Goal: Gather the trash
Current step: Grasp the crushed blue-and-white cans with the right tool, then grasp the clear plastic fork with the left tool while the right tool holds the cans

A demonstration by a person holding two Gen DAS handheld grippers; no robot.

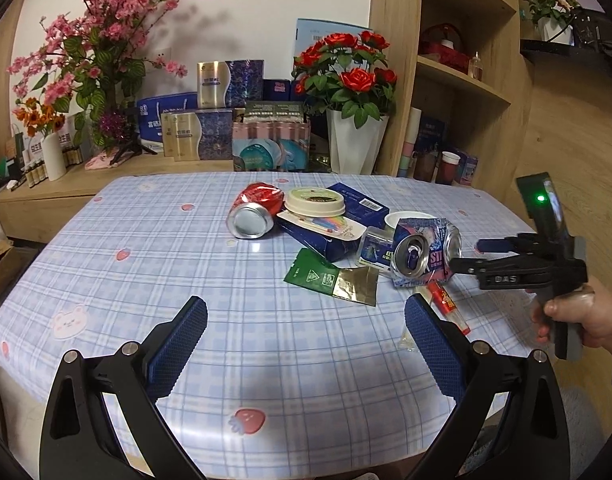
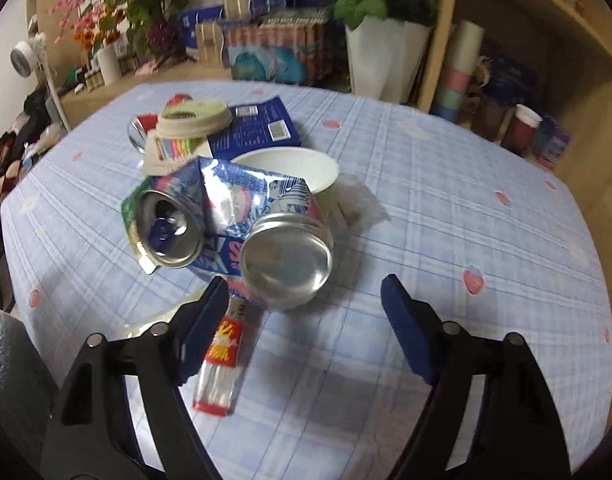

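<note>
The left hand-held gripper [image 1: 306, 320] hangs over the near edge of the blue plaid tabletop [image 1: 146, 264] with its blue-padded jaws spread wide and nothing between them. The trash lies in a cluster toward the far right of the tabletop; going left to right in the left wrist view: a crushed red aluminium can [image 1: 254, 210] on its side with its silver base facing the camera; a round cream plastic lid [image 1: 315, 201] sitting on a dark blue cardboard box [image 1: 359, 204]; nearer, a flat green foil wrapper [image 1: 311, 272] with a gold torn flap; a small white bowl [image 1: 409, 217] behind a crushed blue and white drink can [image 1: 423, 254], which is folded in the middle so both silver ends show; a thin red and clear plastic sachet [image 1: 447, 304] lying just near of that can. The right hand-held gripper [image 1: 463, 256] reaches in from the right, its tips at the blue can's right end; in the right wrist view its jaws [image 2: 306, 300] are spread apart, the can's base [image 2: 286, 260] just beyond the tips and not pinched, while the sachet [image 2: 222, 356] lies under the left finger.
</note>
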